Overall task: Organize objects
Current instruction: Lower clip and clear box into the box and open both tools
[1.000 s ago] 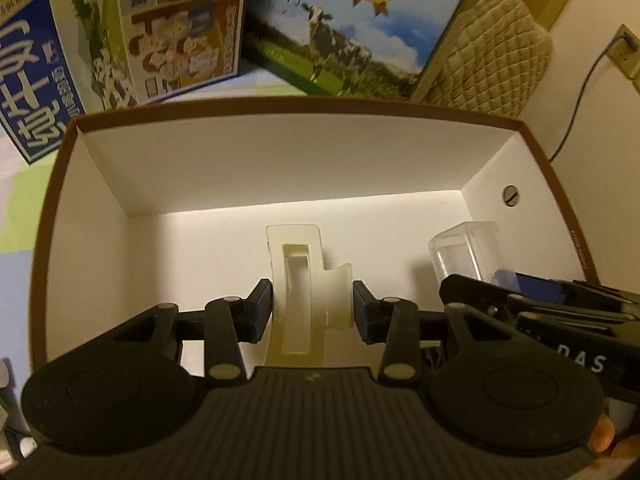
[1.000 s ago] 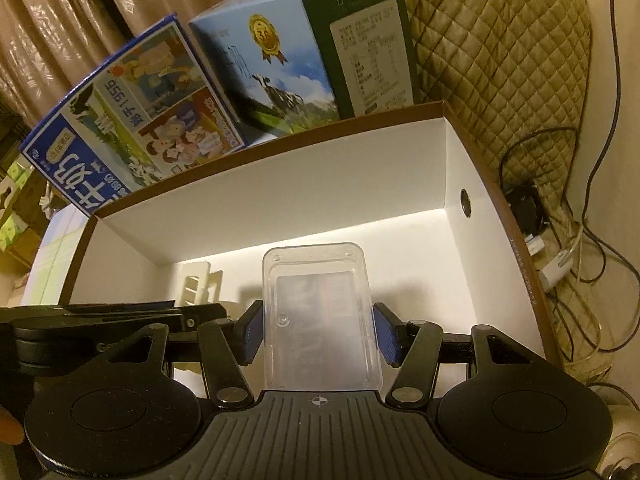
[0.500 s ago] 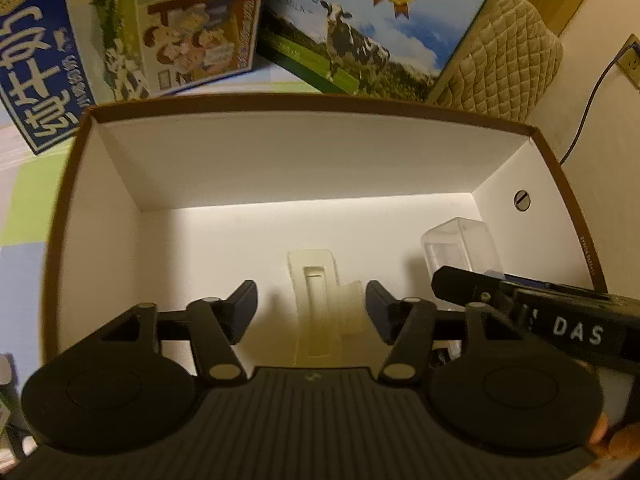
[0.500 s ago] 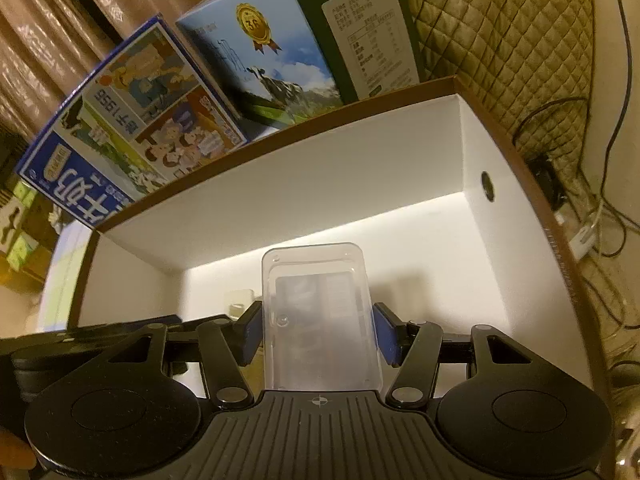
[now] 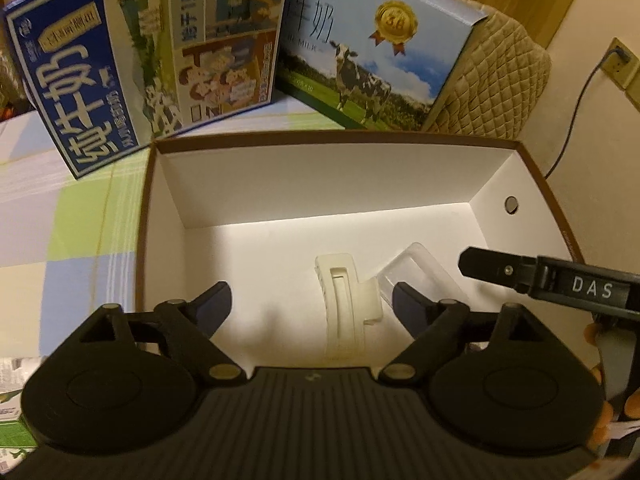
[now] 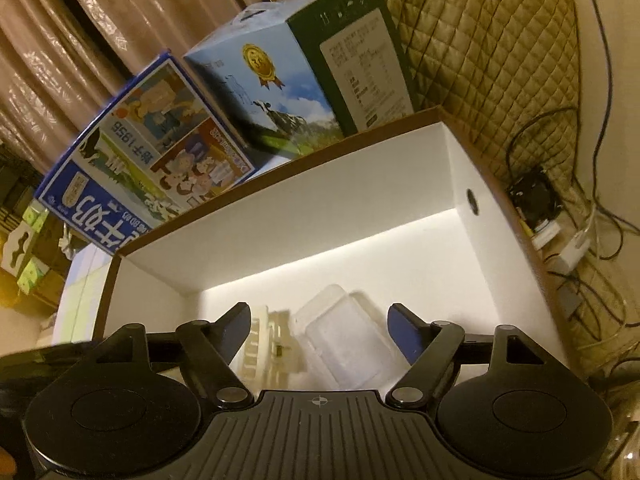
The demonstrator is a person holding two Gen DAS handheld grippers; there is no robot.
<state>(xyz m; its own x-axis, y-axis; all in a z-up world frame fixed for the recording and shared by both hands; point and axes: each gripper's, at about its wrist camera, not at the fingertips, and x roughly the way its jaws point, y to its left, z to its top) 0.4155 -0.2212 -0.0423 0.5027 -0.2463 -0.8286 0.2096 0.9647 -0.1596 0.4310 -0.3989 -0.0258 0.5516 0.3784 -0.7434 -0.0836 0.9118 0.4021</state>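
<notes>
Inside the white box, a cream hair clip touches a clear case.

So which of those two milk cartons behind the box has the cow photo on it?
The pale blue carton on the right, with a gold medal above a cow in a field. The dark blue carton to its left shows cartoon people and big white characters instead.

- A tan quilted fabric cushion fills the far right corner under dim, warm yellowish light.
- Left of that cushion, pleated brown curtains hang along the back.
- Right of it stands a plain cream wall carrying a wall outlet with a dark cord plugged in.
- Below the cushion's right edge lies a tangle of dark cables.
- Left of it spreads a pastel checked tablecloth.
</notes>
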